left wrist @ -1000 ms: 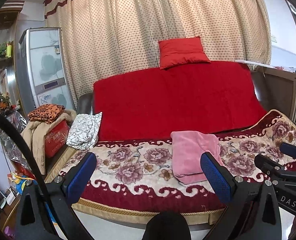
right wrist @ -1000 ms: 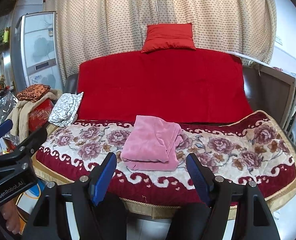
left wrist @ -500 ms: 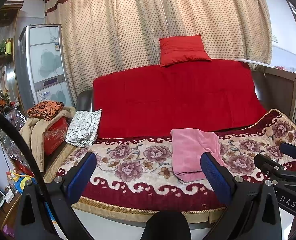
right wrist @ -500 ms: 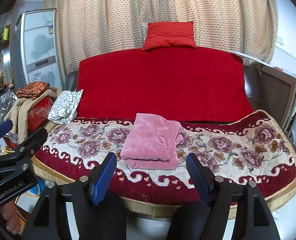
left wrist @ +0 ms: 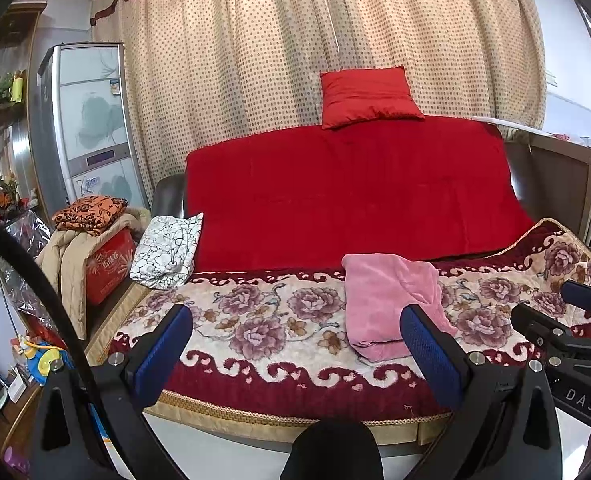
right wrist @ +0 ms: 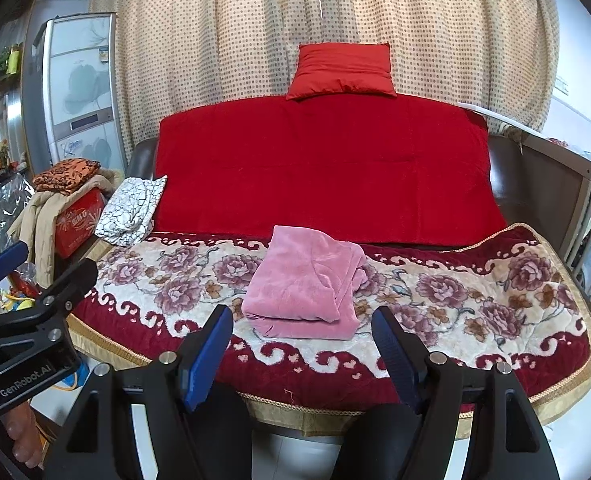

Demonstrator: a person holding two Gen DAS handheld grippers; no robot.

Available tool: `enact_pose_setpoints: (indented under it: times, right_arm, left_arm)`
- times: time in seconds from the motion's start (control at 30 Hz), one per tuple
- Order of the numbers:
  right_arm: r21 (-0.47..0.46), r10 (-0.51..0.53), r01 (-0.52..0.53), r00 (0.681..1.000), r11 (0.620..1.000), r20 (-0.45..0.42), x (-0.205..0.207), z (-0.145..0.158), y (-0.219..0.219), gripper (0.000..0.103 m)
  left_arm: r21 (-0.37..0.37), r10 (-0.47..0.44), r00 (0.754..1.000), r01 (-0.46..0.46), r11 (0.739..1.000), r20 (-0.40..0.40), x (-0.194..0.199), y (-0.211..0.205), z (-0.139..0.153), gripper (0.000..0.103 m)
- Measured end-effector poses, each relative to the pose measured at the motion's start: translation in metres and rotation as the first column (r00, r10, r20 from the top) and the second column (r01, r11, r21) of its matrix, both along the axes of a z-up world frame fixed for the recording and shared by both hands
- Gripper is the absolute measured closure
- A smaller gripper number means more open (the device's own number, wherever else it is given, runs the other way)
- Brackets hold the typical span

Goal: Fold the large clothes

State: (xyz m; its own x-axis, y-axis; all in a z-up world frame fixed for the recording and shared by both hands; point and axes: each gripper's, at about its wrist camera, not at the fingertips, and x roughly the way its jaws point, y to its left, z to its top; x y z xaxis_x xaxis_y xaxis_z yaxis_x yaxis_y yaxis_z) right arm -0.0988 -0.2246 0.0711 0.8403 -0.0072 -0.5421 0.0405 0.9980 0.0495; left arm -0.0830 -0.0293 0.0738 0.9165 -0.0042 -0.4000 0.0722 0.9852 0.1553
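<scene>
A pink fleece garment (left wrist: 387, 304) (right wrist: 307, 284) lies folded into a thick rectangle on the sofa seat, which is covered with a rose-patterned blanket (left wrist: 263, 316) (right wrist: 475, 292). My left gripper (left wrist: 295, 320) is held off the seat's front edge, open, with nothing between its blue pads; the garment shows just beyond its right finger (left wrist: 427, 348). My right gripper (right wrist: 301, 316) hangs open in front of the garment's near fold and does not touch it. Each gripper also shows at the edge of the other's view.
A red blanket (right wrist: 327, 168) drapes the sofa back with a red cushion (right wrist: 341, 70) on top. A white crackle-patterned cloth (left wrist: 167, 252) lies at the seat's left end. Beside it stands a red box (left wrist: 107, 264) with clothes piled on it; a cabinet (left wrist: 87, 120) stands behind.
Both views have drifted slightly, so the sofa sits a little higher and closer in the frame. The pink garment has not moved and both grippers stay open.
</scene>
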Motion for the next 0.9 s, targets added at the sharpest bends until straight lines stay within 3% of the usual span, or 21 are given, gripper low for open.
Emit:
enact_pose_setpoints:
  times: [0.9]
  right_arm:
    - [-0.004, 0.004, -0.004, 1.0, 1.0, 0.0, 0.0042, 0.0028, 0.0011, 0.028]
  left_arm:
    - [-0.005, -0.004, 1.0, 0.004, 1.0, -0.006, 0.0024, 0.0013, -0.0014, 0.0]
